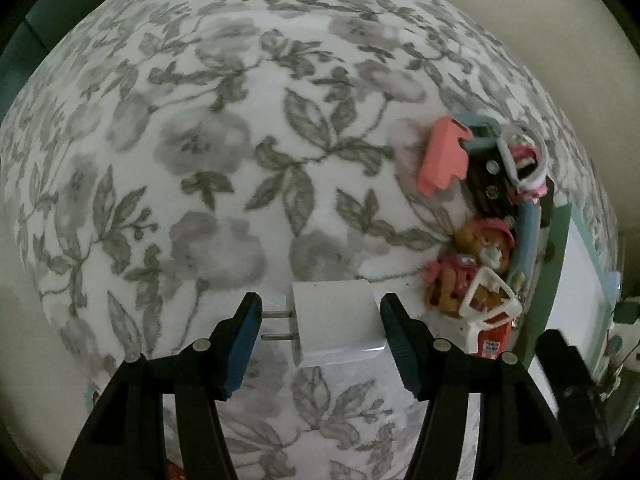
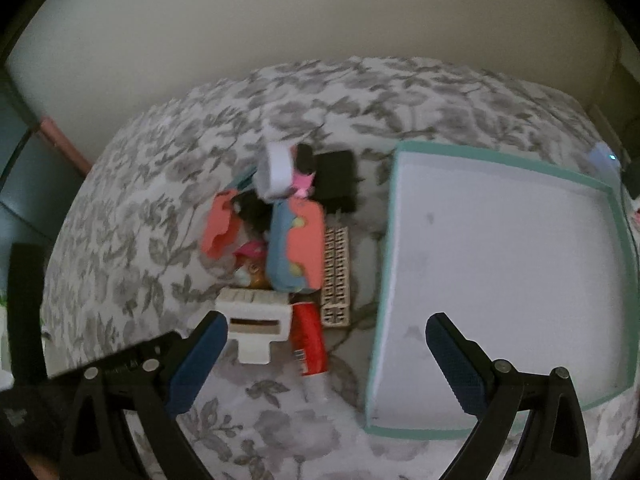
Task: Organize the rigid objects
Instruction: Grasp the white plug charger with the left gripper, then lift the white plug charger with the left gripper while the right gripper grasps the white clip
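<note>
White charger (image 1: 336, 320) sits between left fingers (image 1: 244, 344), seemingly gripped.

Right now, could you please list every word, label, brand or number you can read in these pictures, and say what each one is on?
None can be read.
Red tube: a small printed patch near its end, too blurred to read.
Black block: round marks, too small to read.
White charger, held in the left tool: no print visible.
</note>
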Demonstrator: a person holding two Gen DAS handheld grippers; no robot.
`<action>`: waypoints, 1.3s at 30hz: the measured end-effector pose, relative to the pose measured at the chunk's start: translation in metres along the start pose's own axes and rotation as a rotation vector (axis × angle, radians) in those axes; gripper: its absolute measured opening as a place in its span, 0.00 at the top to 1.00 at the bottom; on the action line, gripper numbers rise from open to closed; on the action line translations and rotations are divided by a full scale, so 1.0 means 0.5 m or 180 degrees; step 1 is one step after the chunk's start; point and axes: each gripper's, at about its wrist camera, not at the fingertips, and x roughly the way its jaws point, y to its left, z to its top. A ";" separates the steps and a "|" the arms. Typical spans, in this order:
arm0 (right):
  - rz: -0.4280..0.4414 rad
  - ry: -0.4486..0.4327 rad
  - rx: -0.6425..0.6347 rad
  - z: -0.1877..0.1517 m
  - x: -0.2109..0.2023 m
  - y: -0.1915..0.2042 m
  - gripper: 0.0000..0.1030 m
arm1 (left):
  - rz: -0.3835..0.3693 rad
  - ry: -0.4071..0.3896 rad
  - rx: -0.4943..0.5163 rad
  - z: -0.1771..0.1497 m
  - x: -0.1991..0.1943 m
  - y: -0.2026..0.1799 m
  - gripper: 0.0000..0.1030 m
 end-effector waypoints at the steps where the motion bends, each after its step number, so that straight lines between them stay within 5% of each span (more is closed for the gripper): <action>1: 0.0015 0.0024 -0.0011 -0.001 0.005 0.003 0.02 | -0.0010 -0.0002 -0.0021 -0.013 -0.024 0.039 0.39; 12: 0.0416 0.0164 0.0063 0.005 0.051 0.040 0.23 | -0.0125 0.0017 -0.0143 -0.009 -0.013 0.138 0.39; 19: 0.0356 0.0218 -0.0104 0.010 0.079 0.068 0.45 | -0.0175 0.0057 -0.0145 -0.002 -0.005 0.147 0.39; 31: 0.0418 0.0255 -0.0045 0.012 0.098 0.071 0.48 | -0.0136 0.0052 -0.0187 -0.001 -0.003 0.144 0.39; 39: 0.0627 0.0111 0.0098 0.027 0.041 0.060 0.48 | -0.0151 -0.0205 -0.0065 0.002 -0.046 0.128 0.39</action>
